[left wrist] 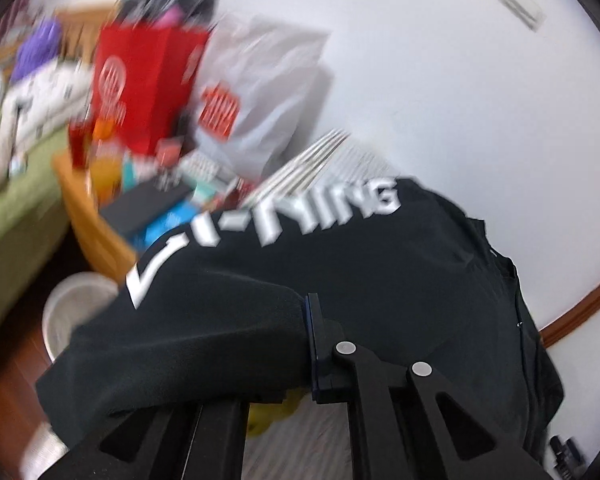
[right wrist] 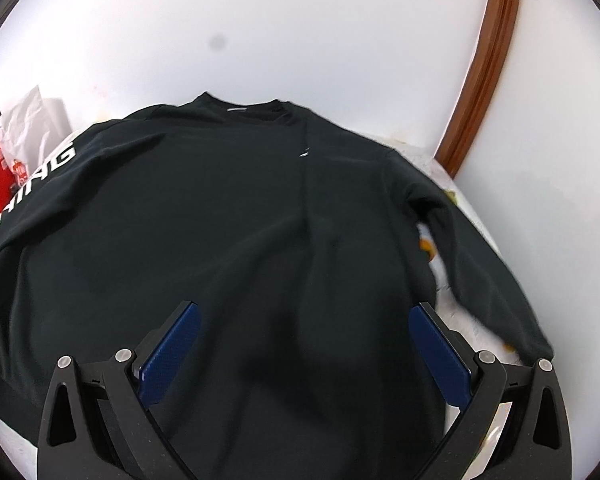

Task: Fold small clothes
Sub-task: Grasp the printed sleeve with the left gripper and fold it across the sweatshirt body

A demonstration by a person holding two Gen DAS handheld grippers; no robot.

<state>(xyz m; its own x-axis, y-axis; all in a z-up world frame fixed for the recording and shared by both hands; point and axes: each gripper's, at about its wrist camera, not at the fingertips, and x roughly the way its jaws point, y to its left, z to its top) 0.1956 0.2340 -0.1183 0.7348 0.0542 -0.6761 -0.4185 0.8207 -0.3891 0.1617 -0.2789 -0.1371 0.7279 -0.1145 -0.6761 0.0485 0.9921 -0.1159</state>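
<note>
A black long-sleeved sweatshirt [right wrist: 236,220] lies spread flat, neck away from me, with white LI-NING lettering down its left sleeve [right wrist: 40,176]. My right gripper [right wrist: 304,340] is open, its blue pads [right wrist: 172,352] wide apart just above the lower body of the sweatshirt. In the blurred left wrist view my left gripper [left wrist: 306,344] is shut on the lettered sleeve [left wrist: 260,272], near the cuff, and holds it lifted; the cloth drapes over and hides the left finger.
A white wall [right wrist: 300,20] with a brown wooden trim [right wrist: 484,68] stands behind. Left of the sweatshirt sit a red bag [left wrist: 140,80], a white plastic bag [left wrist: 260,92], a wooden tray of small items [left wrist: 100,236] and a white bucket [left wrist: 72,312].
</note>
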